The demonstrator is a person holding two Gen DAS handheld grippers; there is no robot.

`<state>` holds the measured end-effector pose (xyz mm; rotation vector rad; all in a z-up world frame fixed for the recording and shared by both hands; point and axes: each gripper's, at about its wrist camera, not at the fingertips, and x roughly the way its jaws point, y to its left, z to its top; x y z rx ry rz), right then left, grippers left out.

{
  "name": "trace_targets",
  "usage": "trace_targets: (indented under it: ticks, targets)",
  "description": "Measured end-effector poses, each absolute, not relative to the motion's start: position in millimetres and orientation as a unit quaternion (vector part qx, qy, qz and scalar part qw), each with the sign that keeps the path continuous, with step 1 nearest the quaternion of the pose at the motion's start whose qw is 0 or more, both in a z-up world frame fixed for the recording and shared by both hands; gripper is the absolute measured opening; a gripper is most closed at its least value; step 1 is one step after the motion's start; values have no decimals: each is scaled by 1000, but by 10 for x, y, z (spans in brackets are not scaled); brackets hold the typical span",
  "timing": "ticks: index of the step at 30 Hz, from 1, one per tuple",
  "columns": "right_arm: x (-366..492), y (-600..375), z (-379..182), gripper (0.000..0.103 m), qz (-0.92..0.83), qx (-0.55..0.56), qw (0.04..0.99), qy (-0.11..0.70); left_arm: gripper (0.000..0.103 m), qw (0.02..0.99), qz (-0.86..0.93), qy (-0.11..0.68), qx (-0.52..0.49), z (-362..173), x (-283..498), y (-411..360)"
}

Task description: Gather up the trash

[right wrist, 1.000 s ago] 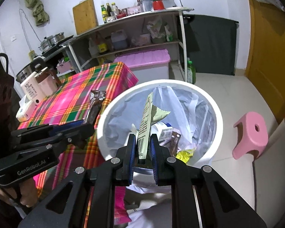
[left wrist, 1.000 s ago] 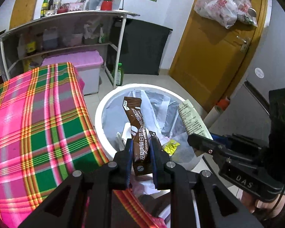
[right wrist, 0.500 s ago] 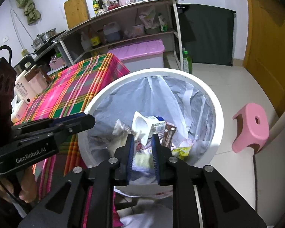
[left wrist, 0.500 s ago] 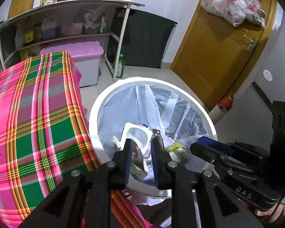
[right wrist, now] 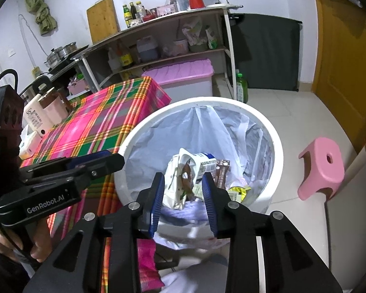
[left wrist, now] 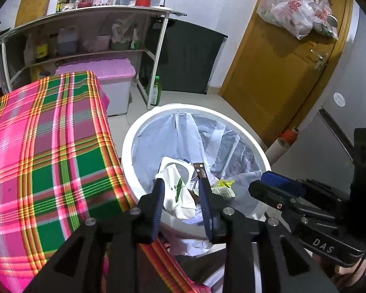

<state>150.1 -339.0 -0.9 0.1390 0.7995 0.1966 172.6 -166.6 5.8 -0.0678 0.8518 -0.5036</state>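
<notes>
Both tools, left tool (left wrist: 181, 196) and right tool (right wrist: 183, 193), hang wide apart and empty over the white bin (right wrist: 275, 146) (wrappers (right wrist: 222, 173) lying inside), just beside the plaid counter (left wrist: 48, 146).

A white round trash bin (right wrist: 261, 122), lined with a pale plastic bag (right wrist: 207, 131), holds the trash: a white yogurt cup (right wrist: 205, 164) (on its side), brown wrappers (right wrist: 222, 173), a yellow wrapper (right wrist: 239, 191).
</notes>
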Motion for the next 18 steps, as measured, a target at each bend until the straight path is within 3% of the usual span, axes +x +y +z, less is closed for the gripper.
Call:
trace_targets:
  ticks: [18]
  targets:
    - [941, -3093, 262, 35, 114, 37, 929, 351, 37, 908, -210, 362, -25, 318, 1085, -1387]
